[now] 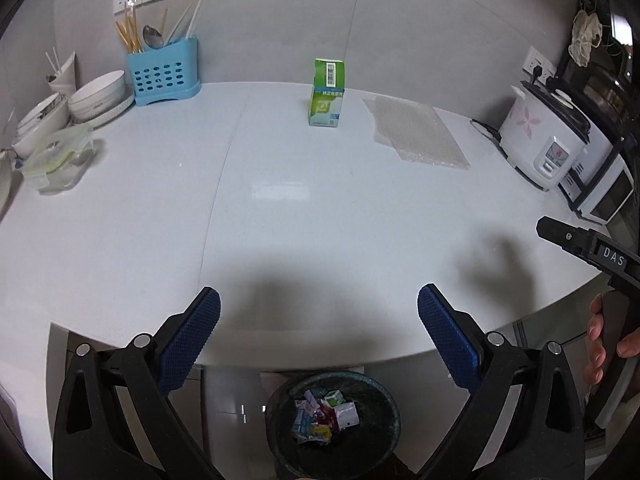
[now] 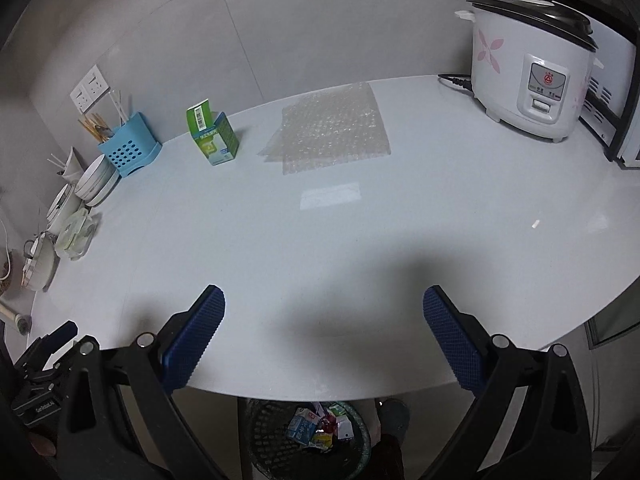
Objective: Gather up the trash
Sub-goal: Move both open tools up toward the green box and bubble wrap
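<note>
A green and white carton (image 1: 327, 94) stands upright at the back of the white counter (image 1: 280, 208), its top flap open; it also shows in the right wrist view (image 2: 214, 136). A sheet of bubble wrap (image 1: 414, 132) lies flat to its right, also in the right wrist view (image 2: 334, 128). A dark bin (image 1: 334, 426) with crumpled cartons and wrappers stands on the floor below the counter's front edge, also in the right wrist view (image 2: 310, 438). My left gripper (image 1: 319, 312) is open and empty over the front edge. My right gripper (image 2: 324, 312) is open and empty likewise.
A blue utensil holder (image 1: 162, 72), stacked bowls (image 1: 96, 98) and a clear lidded container (image 1: 60, 156) stand at the back left. A white rice cooker (image 2: 528, 64) and an oven (image 1: 604, 188) stand at the right. The other gripper (image 1: 588, 248) shows at right.
</note>
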A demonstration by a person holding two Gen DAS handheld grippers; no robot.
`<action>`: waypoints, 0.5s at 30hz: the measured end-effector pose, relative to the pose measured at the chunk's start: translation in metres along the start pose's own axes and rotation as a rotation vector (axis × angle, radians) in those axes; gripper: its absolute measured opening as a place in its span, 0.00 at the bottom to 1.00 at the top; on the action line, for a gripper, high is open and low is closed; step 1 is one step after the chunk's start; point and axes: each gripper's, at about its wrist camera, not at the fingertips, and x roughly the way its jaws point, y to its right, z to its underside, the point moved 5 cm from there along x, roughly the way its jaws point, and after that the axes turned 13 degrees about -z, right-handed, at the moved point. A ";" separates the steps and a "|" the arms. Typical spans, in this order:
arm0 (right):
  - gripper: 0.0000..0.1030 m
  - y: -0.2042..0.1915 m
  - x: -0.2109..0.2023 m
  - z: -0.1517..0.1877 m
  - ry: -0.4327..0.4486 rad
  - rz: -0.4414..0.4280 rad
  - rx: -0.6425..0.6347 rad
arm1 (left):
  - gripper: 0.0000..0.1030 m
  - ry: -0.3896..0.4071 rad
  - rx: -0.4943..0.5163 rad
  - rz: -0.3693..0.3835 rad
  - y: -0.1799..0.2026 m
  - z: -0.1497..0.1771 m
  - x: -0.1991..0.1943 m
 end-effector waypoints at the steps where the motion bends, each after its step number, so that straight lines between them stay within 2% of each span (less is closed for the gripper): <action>1: 0.93 0.003 0.003 -0.006 -0.002 0.003 -0.002 | 0.94 0.001 -0.003 -0.005 0.002 -0.007 0.003; 15: 0.93 0.033 0.050 -0.084 -0.032 -0.009 -0.026 | 0.94 0.004 -0.039 -0.020 0.037 -0.079 0.057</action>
